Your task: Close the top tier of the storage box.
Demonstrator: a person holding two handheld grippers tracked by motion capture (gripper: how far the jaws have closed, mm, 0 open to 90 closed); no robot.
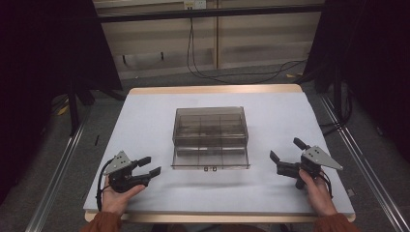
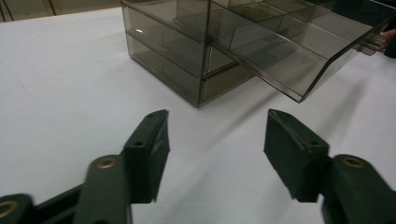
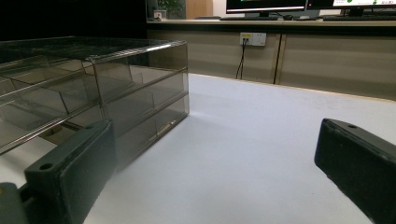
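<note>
A smoky clear plastic drawer box [image 1: 210, 121] stands in the middle of the white table. Its lower drawer [image 1: 211, 159] is pulled out toward me, and the compartments I can see look bare. My left gripper [image 1: 151, 165] rests at the front left, a hand's width from the drawer, open with nothing between its jaws. In the left gripper view the gripper [image 2: 215, 140] faces the box [image 2: 187, 60] and the drawer [image 2: 289, 51]. My right gripper [image 1: 285, 149] lies at the front right, open and holding nothing. In the right gripper view the gripper [image 3: 210, 158] points past the box [image 3: 93, 88].
The white table top [image 1: 145, 116] has a wooden rim at the far edge. Cables [image 1: 232, 75] trail over the floor behind it. Dark curtains hang at both sides. A desk with monitors [image 3: 266, 5] stands beyond the table.
</note>
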